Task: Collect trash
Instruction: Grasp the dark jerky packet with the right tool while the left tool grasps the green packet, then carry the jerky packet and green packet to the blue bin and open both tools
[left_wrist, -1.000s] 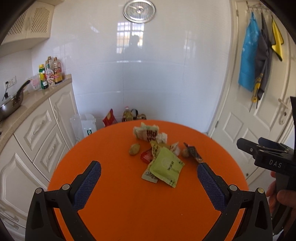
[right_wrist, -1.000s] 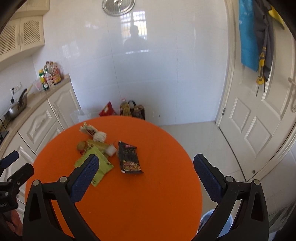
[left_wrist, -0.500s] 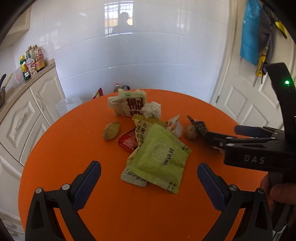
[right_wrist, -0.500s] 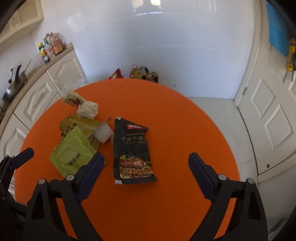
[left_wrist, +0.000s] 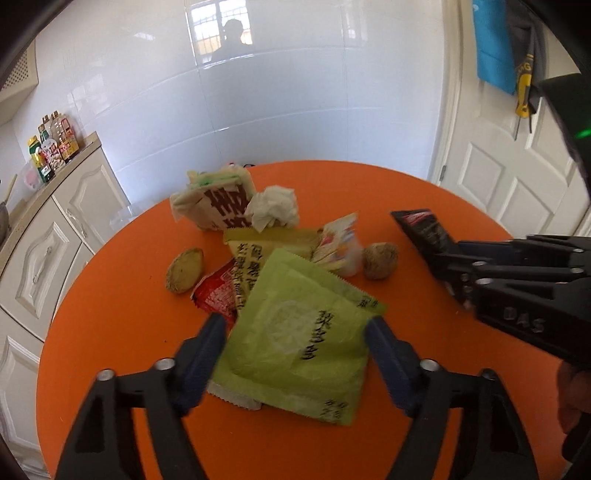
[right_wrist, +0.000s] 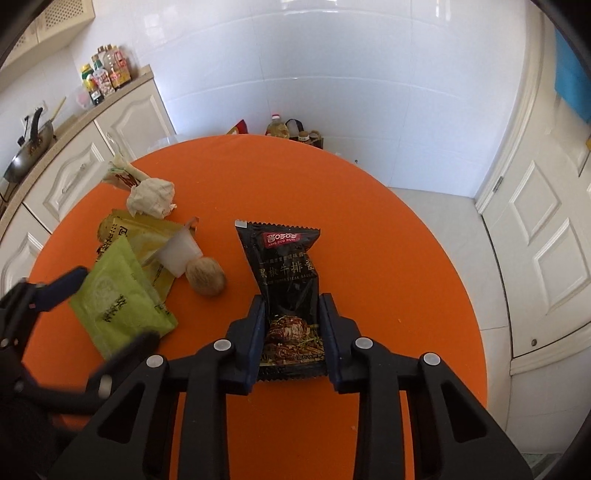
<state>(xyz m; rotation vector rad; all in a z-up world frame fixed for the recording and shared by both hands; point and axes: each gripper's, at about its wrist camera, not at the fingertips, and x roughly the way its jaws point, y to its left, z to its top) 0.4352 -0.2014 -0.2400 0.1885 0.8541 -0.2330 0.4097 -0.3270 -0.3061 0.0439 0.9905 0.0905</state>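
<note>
Left wrist view
- Green packet (left_wrist: 299, 339): flat, crinkled foil-like sachet lying on the orange table (left_wrist: 122, 332), on top of the trash pile; its long axis runs away from the camera, tilted slightly to the right.
- Left gripper (left_wrist: 295, 343): the jaws have just been closing and now straddle the packet's near half, one blue pad (left_wrist: 207, 350) at each long edge; whether the pads already press I cannot tell, so I read it as not yet gripped.
- Other trash: yellow packet (left_wrist: 258, 243), red packet (left_wrist: 218, 291), crumpled tissue (left_wrist: 275, 206), printed paper bag (left_wrist: 218, 199), two rough brown nut-like lumps (left_wrist: 380, 260).
- Nearer hand: the left, for this pile.

Right wrist view
- Black sachet (right_wrist: 288, 266): glossy, serrated top edge, lying flat and apart from the pile; long axis points straight away from the fingers.
- Right gripper (right_wrist: 291, 328): jaws have just been closing, now narrow, pads pinching the sachet's near end across its width, which buckles slightly.
- Coming move: lift, I judge; thin film may slip.
</note>
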